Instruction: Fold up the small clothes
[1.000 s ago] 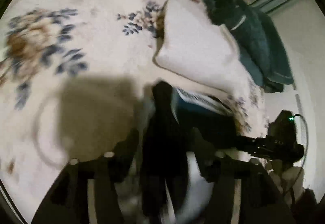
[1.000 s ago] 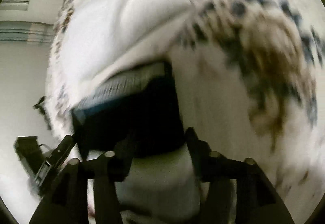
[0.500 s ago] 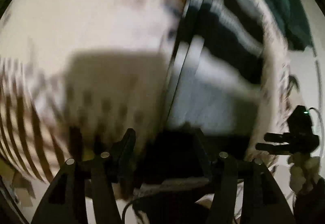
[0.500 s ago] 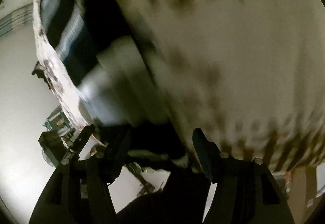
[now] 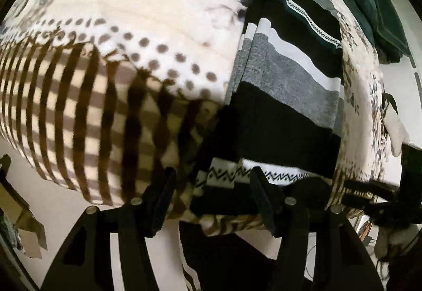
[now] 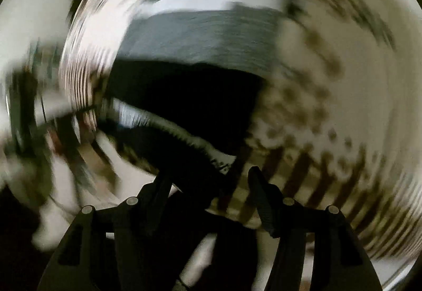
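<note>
**Striped garment laid out at bed's near edge**

Striped knit garment (image 5: 287, 80) now lies flat along blanket (image 5: 132, 27), hem at near edge, no longer bunched. Left gripper (image 5: 212, 193) fingers apart over hem; right gripper (image 6: 208, 185) closing, blurred, grip unclear. Folding can start.

Right wrist view motion-smeared; striped sweater (image 6: 200, 35) edges unreadable. Sweater hem at bed's near edge partly behind left tongs (image 5: 211, 183). Dark garment (image 5: 369, 1) cropped.
</note>
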A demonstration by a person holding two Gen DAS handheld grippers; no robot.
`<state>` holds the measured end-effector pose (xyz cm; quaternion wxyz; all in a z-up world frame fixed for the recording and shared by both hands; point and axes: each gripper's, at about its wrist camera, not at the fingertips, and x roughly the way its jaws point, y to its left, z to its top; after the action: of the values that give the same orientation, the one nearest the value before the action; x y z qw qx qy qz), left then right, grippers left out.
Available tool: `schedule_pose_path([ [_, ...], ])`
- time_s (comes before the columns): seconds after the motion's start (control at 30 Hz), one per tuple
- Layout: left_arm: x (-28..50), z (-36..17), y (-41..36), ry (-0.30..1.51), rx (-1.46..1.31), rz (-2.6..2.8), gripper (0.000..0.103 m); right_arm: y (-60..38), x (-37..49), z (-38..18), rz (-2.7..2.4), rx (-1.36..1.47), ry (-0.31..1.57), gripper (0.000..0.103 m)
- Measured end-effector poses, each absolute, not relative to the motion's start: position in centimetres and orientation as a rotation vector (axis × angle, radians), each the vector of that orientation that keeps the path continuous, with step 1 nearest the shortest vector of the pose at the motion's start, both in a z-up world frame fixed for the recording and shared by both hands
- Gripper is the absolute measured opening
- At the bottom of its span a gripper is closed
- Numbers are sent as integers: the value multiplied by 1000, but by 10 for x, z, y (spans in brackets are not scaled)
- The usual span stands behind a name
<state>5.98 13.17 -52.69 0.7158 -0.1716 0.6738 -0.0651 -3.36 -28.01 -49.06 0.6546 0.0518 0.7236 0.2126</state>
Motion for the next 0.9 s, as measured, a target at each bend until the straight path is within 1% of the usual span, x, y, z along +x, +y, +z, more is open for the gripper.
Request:
schedule_pose_path([
  [0.07, 51, -529, 139, 1498, -371, -134, 56, -252, -39, -492, 591, -68, 1617, 61],
  [0.1, 49, -530, 139, 1498, -372, -134, 56, -237, -33, -496, 629, -114, 1613, 58],
  [0.13, 49, -532, 141, 1496, -371, -134, 56, -226, -35, -501, 665, -180, 1598, 35],
  [0.17, 46, -532, 141, 1494, -364, -131, 56, -220, -36, -507, 679, -251, 1585, 6],
  [0.2, 42, -532, 140, 1493, -360, -131, 56, -208, -34, -514, 684, -320, 1553, 4],
  [0.3, 33, -532, 144, 1490, -366, -126, 56, -188, -64, -509, 650, -622, 1308, 4],
  [0.37, 27, -531, 149, 1490, -374, -126, 56, -172, -107, -504, 631, -908, 1079, 3],
  [0.4, 25, -531, 151, 1489, -377, -121, 56, -166, -128, -504, 640, -999, 1003, 3],
  [0.43, 22, -531, 154, 1490, -383, -118, 56, -162, -152, -507, 655, -1083, 952, 3],
  [0.47, 20, -532, 157, 1490, -391, -115, 56, -161, -166, -509, 672, -1108, 946, 3],
  [0.5, 19, -533, 159, 1492, -392, -111, 56, -158, -177, -512, 681, -1123, 954, 0],
  [0.53, 18, -533, 159, 1492, -394, -108, 56, -159, -184, -516, 710, -1089, 1017, 0],
  [0.63, 17, -534, 161, 1491, -401, -106, 56, -175, -198, -520, 726, -1074, 1107, 0],
  [0.7, 13, -532, 167, 1485, -403, -115, 56, -183, -187, -511, 675, -938, 1196, 0],
  [0.77, 16, -530, 167, 1475, -414, -134, 56, -201, -156, -503, 574, -718, 1335, 1],
  [0.8, 18, -531, 166, 1470, -431, -149, 56, -218, -135, -498, 502, -552, 1411, 2],
  [0.83, 21, -533, 163, 1471, -458, -162, 56, -232, -121, -495, 462, -416, 1461, 5],
  [0.9, 26, -542, 158, 1480, -524, -193, 56, -269, -92, -496, 372, -77, 1552, 15],
])
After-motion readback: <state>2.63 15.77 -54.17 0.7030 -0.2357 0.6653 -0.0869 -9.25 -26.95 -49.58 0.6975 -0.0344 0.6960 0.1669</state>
